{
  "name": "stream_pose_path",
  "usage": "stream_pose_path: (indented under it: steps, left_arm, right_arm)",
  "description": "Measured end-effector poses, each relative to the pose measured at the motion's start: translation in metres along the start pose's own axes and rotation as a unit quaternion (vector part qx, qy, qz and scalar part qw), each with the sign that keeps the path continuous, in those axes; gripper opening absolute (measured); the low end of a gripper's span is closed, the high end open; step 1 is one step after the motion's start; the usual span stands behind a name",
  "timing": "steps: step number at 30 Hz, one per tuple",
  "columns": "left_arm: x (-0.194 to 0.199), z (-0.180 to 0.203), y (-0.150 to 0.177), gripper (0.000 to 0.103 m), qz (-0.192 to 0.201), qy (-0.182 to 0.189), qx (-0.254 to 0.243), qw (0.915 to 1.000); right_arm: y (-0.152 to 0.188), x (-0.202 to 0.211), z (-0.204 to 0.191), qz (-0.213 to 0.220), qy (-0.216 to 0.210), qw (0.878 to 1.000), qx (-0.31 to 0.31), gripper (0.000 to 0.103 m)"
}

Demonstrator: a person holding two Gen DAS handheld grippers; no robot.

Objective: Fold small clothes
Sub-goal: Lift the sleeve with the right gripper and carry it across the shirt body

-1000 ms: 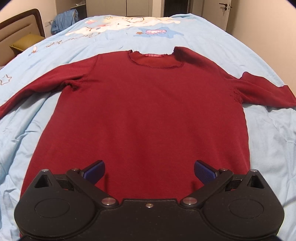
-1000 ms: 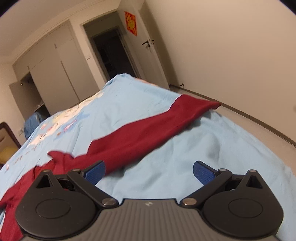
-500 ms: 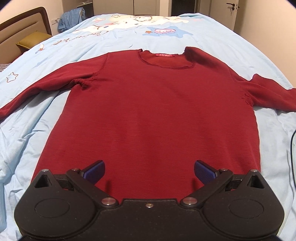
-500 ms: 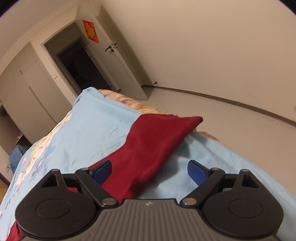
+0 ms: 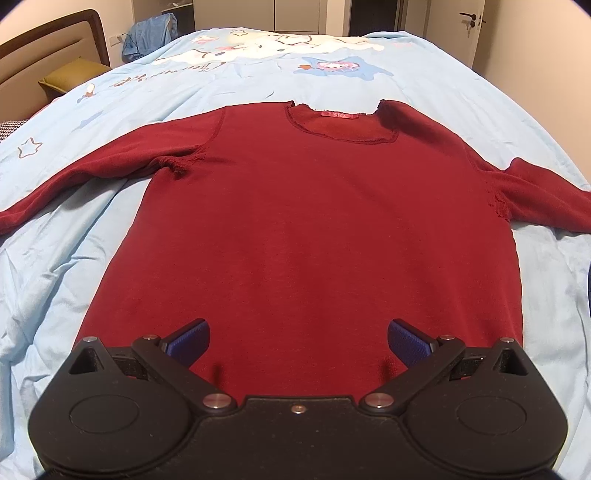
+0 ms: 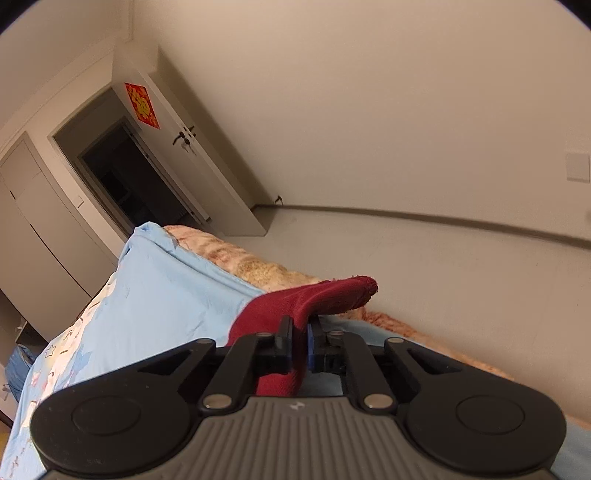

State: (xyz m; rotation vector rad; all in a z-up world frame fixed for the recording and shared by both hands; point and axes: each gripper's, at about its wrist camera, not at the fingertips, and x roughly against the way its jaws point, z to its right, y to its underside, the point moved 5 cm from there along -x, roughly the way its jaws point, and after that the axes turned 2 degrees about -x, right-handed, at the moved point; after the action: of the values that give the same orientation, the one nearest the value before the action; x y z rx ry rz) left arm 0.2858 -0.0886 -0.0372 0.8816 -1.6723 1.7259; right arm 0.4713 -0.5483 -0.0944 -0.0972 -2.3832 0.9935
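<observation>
A dark red long-sleeved sweater (image 5: 314, 221) lies flat, front up, on the light blue bedspread (image 5: 74, 236), its neck at the far end and both sleeves spread out. My left gripper (image 5: 298, 341) is open and empty, hovering over the sweater's bottom hem. My right gripper (image 6: 300, 341) is shut on the sweater's right sleeve (image 6: 314, 299) near the cuff, at the bed's right edge. The cuff sticks out past the fingers, lifted off the bed.
A wooden headboard (image 5: 48, 85) and a yellow pillow (image 5: 70, 77) stand at the far left. Blue clothing (image 5: 151, 29) hangs beyond the bed. An open door (image 6: 207, 177) and bare floor (image 6: 443, 266) lie to the right of the bed.
My right gripper moved along the sleeve to its cuff end and closed on it. My left gripper drifted slightly over the hem and stayed open.
</observation>
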Motion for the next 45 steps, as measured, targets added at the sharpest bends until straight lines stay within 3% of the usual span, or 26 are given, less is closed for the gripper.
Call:
stream_pose_path:
  steps: [4,11,16,20,26,35,45]
  left_arm:
    - [-0.003,-0.001,0.003,0.102,-0.006,0.005,0.004,1.0000]
    - [0.001,-0.001,0.008,0.102,-0.008,0.021,0.009,0.9997]
    - [0.010,-0.012,0.006,0.102,0.004,0.018,0.022,0.9996]
    - [0.018,-0.025,0.005,0.102,0.015,0.019,0.042,0.9988]
    - [0.027,-0.046,0.006,0.102,0.026,0.018,0.070,0.9970]
    - [0.044,-0.086,0.011,0.102,0.047,0.006,0.110,0.9928]
    - [0.058,-0.138,0.026,0.102,0.057,-0.017,0.161,0.9852]
  right_arm:
    - [0.002,0.031,0.003,0.023,0.018,0.999,0.015,0.007]
    - [0.012,0.042,0.009,0.007,0.036,0.999,0.026,0.007]
    - [0.008,0.065,-0.030,0.041,0.020,0.994,0.097,0.007]
    - [0.011,0.085,-0.084,0.068,-0.013,0.983,0.171,0.007]
    - [0.041,0.115,-0.182,0.077,-0.088,0.952,0.283,0.007]
    - [0.123,0.166,-0.323,0.075,-0.188,0.893,0.403,0.007]
    - [0.253,0.187,-0.391,0.039,-0.238,0.826,0.509,0.007]
